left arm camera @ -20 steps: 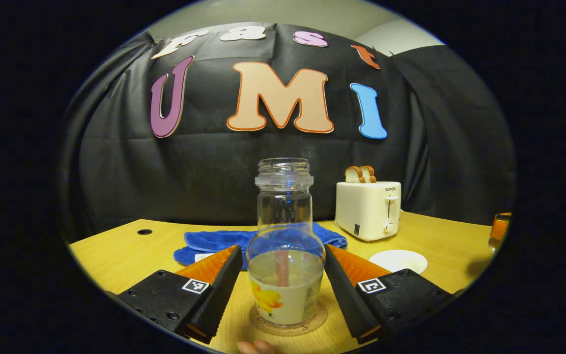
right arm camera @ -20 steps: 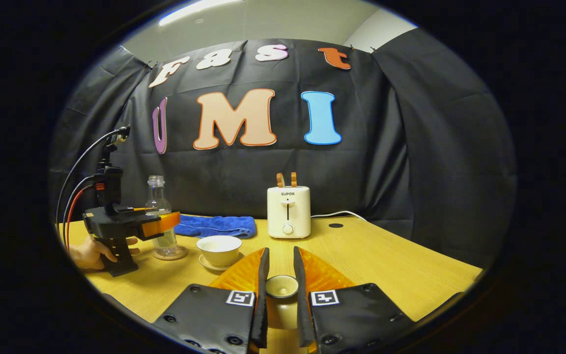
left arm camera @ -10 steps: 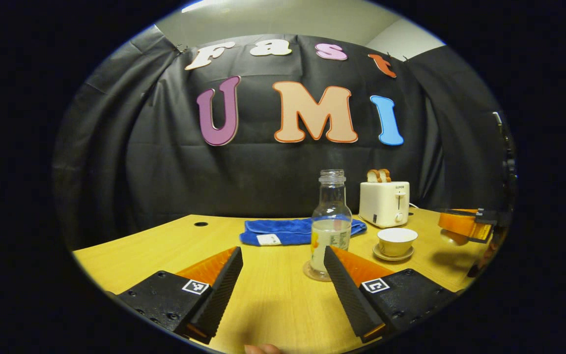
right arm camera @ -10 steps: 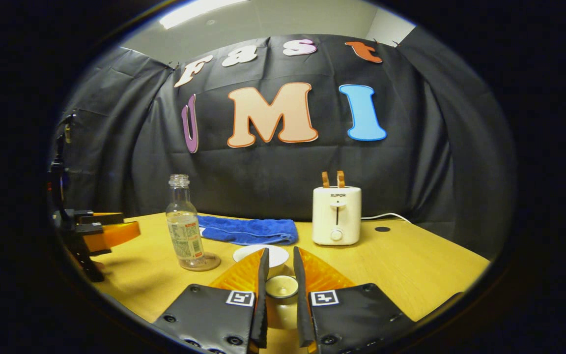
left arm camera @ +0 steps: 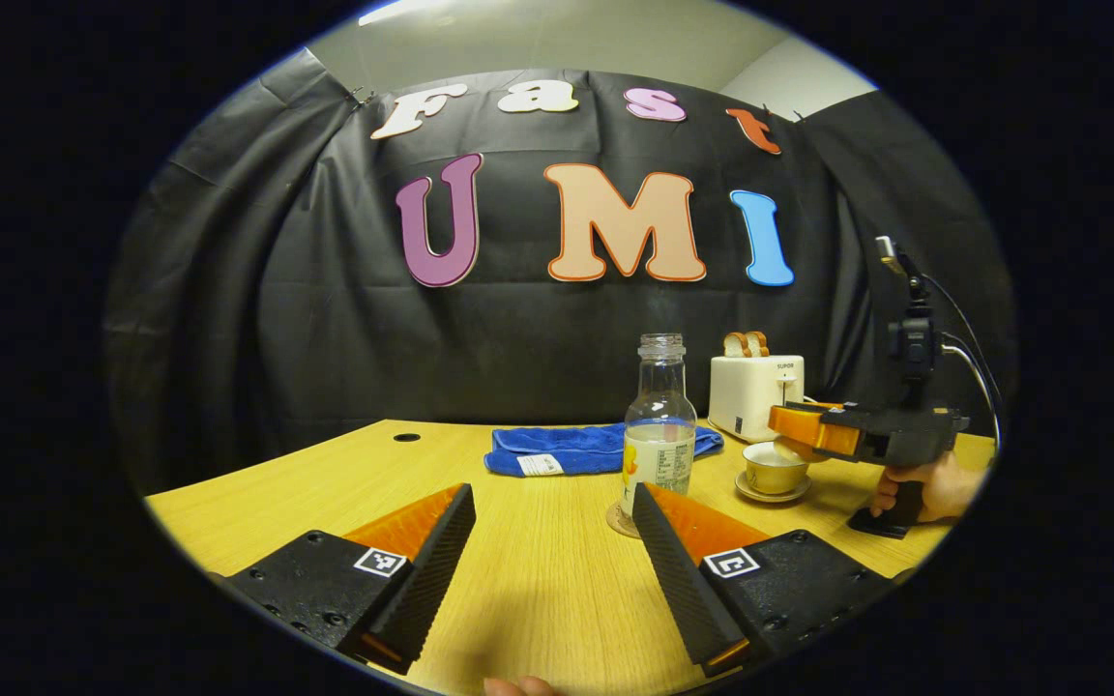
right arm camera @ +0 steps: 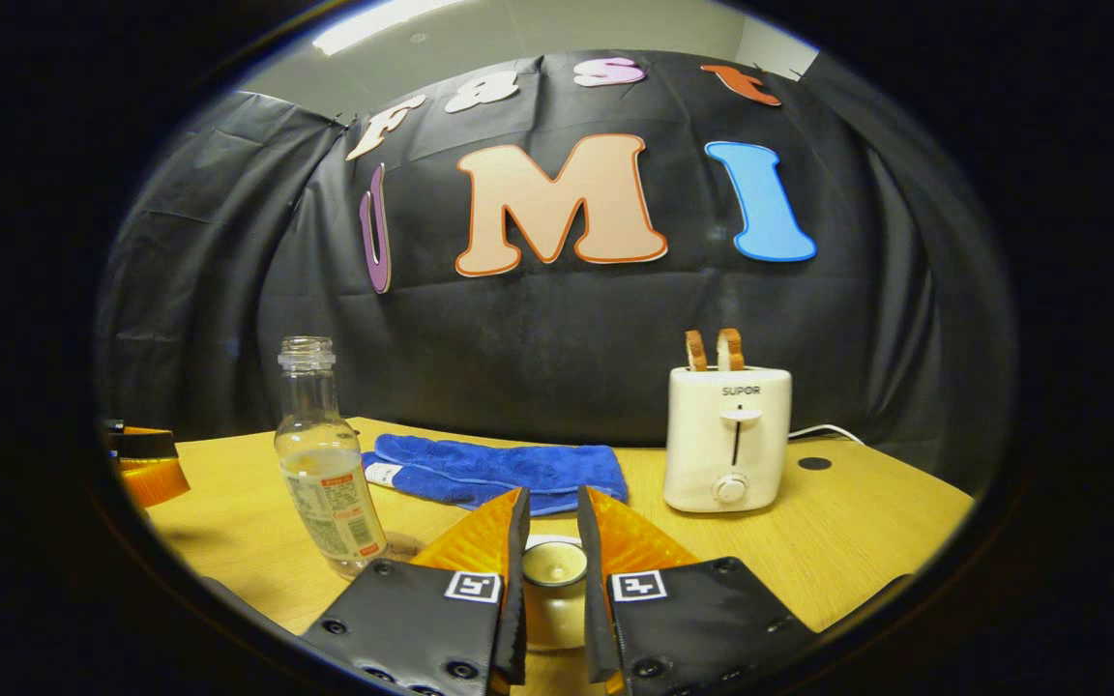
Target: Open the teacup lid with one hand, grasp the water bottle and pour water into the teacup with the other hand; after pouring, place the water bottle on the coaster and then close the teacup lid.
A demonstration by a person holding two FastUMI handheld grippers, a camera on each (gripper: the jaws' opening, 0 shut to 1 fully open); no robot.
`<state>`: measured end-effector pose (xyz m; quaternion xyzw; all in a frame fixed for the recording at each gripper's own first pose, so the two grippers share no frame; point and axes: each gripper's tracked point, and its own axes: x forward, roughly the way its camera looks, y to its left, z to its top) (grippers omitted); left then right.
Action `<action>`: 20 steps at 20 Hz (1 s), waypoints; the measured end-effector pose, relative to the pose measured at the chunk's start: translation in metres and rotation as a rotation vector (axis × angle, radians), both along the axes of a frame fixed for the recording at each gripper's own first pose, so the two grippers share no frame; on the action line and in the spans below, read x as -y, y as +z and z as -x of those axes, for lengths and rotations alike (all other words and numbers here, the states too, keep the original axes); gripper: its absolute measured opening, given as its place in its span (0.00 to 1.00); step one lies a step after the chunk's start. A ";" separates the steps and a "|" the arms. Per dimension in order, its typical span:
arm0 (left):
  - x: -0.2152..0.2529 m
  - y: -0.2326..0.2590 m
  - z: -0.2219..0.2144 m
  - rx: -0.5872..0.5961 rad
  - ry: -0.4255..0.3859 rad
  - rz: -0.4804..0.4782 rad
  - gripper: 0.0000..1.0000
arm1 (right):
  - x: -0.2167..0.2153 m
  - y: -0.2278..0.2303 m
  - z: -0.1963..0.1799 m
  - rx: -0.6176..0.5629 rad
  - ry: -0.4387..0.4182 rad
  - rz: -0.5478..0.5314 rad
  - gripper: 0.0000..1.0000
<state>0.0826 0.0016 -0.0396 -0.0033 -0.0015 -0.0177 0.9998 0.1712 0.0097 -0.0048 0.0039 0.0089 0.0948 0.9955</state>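
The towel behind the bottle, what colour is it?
Blue. The towel shows best in the right gripper view, lying flat behind the bottle.

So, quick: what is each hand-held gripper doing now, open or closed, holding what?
Left hand-held gripper: open, holding nothing.
Right hand-held gripper: closed on the teacup lid.

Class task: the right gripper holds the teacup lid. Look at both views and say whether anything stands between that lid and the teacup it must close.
Nothing visible does. In the left gripper view the right gripper hangs just above the open teacup, with only air between. The water bottle stands on its coaster off to the side, and the toaster sits behind.
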 end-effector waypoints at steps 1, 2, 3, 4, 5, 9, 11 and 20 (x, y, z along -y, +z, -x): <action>0.000 0.000 0.000 0.000 0.000 0.000 0.95 | -0.003 0.000 -0.005 -0.003 -0.002 0.001 0.27; 0.000 0.000 0.000 -0.001 0.000 0.000 0.95 | -0.005 -0.002 -0.010 -0.008 -0.004 0.001 0.27; 0.000 0.001 0.000 0.000 0.000 0.000 0.95 | -0.005 -0.004 -0.012 -0.015 -0.005 0.003 0.27; 0.000 0.000 0.000 -0.001 0.000 0.000 0.95 | -0.005 -0.005 -0.014 -0.023 -0.008 0.009 0.27; 0.000 0.001 0.000 0.000 -0.001 0.000 0.95 | -0.005 -0.006 -0.014 -0.028 -0.014 0.010 0.27; 0.000 0.000 0.000 -0.001 -0.001 0.000 0.95 | -0.009 -0.013 -0.018 -0.073 -0.003 0.024 0.27; -0.001 0.000 0.000 -0.001 -0.001 0.000 0.95 | -0.009 -0.018 -0.021 -0.108 -0.004 0.030 0.28; -0.001 0.000 0.000 -0.001 -0.001 0.000 0.95 | -0.012 -0.023 -0.022 -0.139 0.021 0.033 0.31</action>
